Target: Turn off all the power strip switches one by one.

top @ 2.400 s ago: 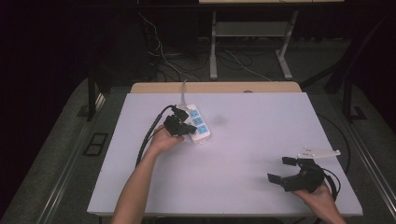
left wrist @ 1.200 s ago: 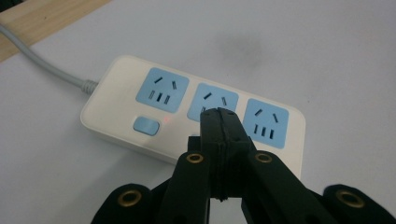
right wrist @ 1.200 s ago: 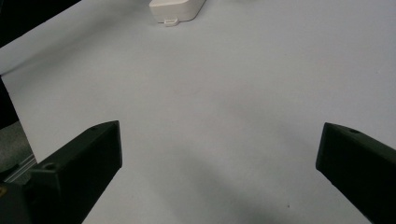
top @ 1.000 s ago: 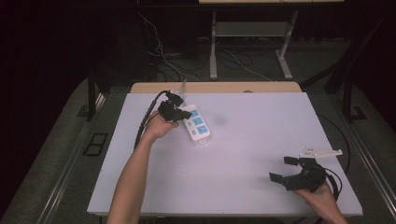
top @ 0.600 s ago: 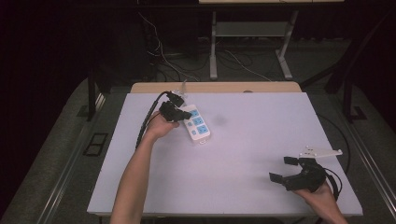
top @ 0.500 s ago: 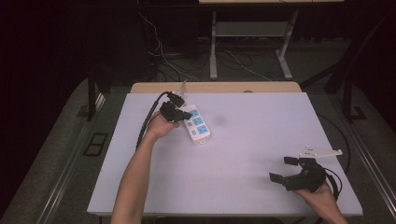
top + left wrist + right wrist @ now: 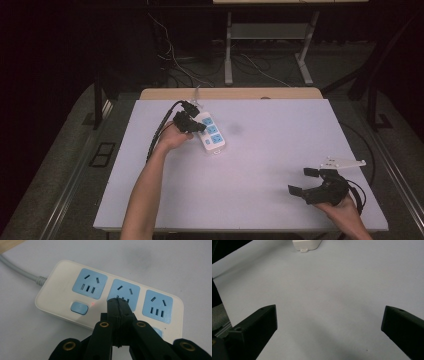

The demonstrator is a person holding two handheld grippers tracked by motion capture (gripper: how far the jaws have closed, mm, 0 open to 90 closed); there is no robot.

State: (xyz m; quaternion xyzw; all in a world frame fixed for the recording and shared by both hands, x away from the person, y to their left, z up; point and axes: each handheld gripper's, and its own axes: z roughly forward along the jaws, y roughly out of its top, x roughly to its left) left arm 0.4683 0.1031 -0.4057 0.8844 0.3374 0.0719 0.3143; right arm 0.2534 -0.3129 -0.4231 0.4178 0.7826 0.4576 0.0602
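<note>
Your left claw (image 7: 119,305), jaws pressed together, tips over the power strip's (image 7: 105,300) middle socket; your right claw (image 7: 306,181) spread above the worktop (image 7: 260,200).

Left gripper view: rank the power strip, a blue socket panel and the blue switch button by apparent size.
1. power strip
2. blue socket panel
3. blue switch button
The three panels look about alike.
</note>
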